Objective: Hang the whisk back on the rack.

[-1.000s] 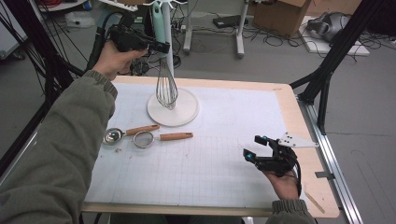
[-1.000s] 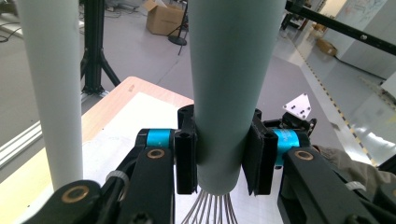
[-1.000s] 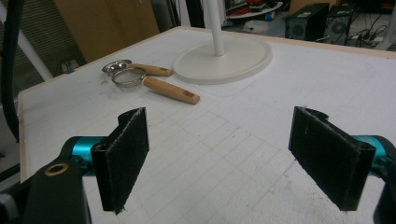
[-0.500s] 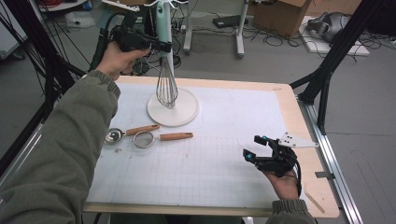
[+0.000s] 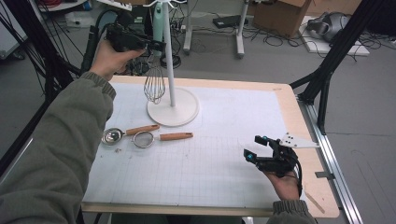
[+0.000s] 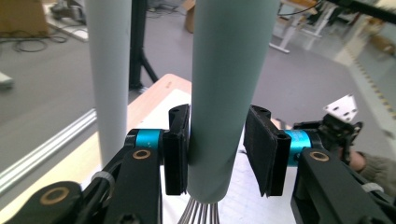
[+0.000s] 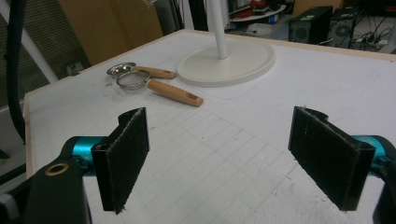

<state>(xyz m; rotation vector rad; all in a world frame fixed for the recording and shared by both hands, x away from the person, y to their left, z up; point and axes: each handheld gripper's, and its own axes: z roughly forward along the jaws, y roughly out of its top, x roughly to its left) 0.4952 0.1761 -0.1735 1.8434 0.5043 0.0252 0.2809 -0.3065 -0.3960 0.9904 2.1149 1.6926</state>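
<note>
Hanging upright from the stand, the whisk's (image 5: 154, 86) pale green handle sits between the left gripper's (image 6: 217, 154) just-opened jaws

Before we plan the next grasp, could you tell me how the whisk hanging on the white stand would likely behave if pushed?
The whisk hangs by its mint handle beside the stand's pole, so a push would probably set it swinging. Its thin wire loops look springy, likely flexing rather than resisting. The smooth round handle between the left gripper pads, which have just been opening, may slip or turn.
</note>
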